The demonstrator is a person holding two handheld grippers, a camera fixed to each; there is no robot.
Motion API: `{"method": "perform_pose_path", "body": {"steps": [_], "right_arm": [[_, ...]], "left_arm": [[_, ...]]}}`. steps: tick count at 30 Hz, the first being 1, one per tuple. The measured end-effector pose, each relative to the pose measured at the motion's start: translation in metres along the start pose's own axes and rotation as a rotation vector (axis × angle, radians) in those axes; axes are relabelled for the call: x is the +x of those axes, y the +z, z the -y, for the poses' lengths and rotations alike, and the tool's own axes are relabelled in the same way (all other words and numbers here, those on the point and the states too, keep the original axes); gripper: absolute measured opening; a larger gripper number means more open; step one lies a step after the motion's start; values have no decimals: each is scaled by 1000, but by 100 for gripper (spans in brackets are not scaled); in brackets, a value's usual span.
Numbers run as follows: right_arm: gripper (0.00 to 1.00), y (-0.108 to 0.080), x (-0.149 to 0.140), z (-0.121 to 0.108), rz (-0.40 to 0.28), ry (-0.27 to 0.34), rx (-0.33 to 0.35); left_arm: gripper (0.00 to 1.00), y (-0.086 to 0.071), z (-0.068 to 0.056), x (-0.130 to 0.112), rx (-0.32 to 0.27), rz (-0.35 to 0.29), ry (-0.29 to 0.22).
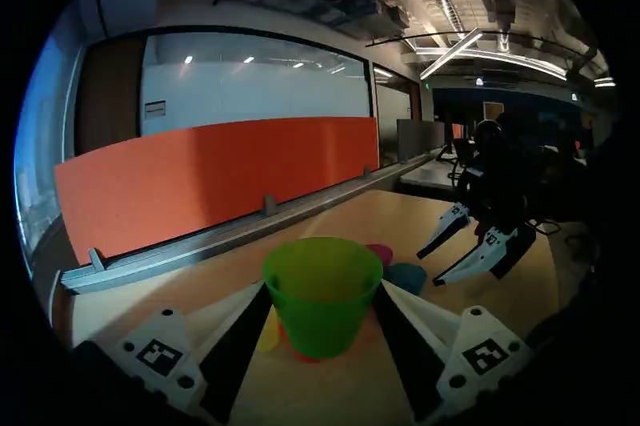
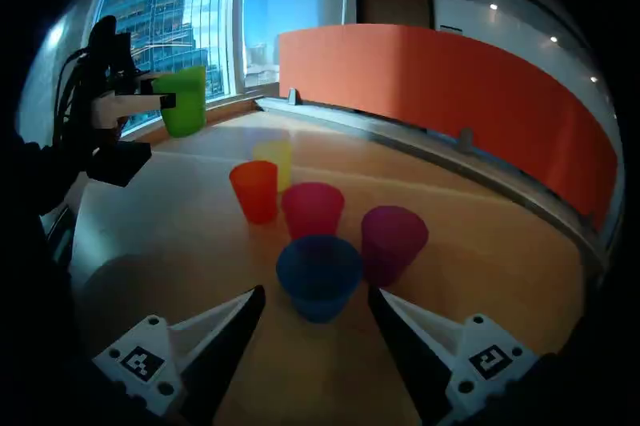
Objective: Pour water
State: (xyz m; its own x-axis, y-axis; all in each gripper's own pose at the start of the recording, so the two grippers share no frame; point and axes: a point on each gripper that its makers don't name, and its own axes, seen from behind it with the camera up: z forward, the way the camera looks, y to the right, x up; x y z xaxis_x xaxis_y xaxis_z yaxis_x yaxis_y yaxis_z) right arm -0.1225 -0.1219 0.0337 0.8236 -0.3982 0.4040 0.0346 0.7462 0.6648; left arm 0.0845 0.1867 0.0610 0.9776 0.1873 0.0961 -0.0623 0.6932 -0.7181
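Observation:
A green cup (image 1: 322, 294) stands upright between the fingers of my left gripper (image 1: 320, 310), which is shut on it. In the right gripper view that green cup (image 2: 184, 102) hangs above the table in the left gripper (image 2: 164, 92) at the far left. My right gripper (image 2: 316, 294) is open, with a blue cup (image 2: 318, 274) on the table just ahead of its fingertips, not touched. Behind it stand a purple cup (image 2: 392, 242), a pink cup (image 2: 312, 208), an orange-red cup (image 2: 254, 190) and a yellow cup (image 2: 274, 158). The right gripper (image 1: 430, 268) hovers open by the blue cup (image 1: 406, 275).
The cups stand on a wooden desk (image 2: 480, 266) with an orange partition (image 2: 448, 82) and a metal rail along its far edge. Large windows (image 2: 184, 18) lie beyond the desk's end. A dark sleeve (image 2: 40, 170) holds the left gripper. Office desks and chairs (image 1: 496, 154) stand behind.

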Motion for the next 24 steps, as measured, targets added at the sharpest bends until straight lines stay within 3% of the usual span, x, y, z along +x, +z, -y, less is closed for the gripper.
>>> {"method": "perform_pose_path", "body": {"steps": [24], "right_arm": [[100, 40, -13, -6, 36, -6, 1]], "left_arm": [[85, -7, 10, 0, 23, -15, -23]]}}
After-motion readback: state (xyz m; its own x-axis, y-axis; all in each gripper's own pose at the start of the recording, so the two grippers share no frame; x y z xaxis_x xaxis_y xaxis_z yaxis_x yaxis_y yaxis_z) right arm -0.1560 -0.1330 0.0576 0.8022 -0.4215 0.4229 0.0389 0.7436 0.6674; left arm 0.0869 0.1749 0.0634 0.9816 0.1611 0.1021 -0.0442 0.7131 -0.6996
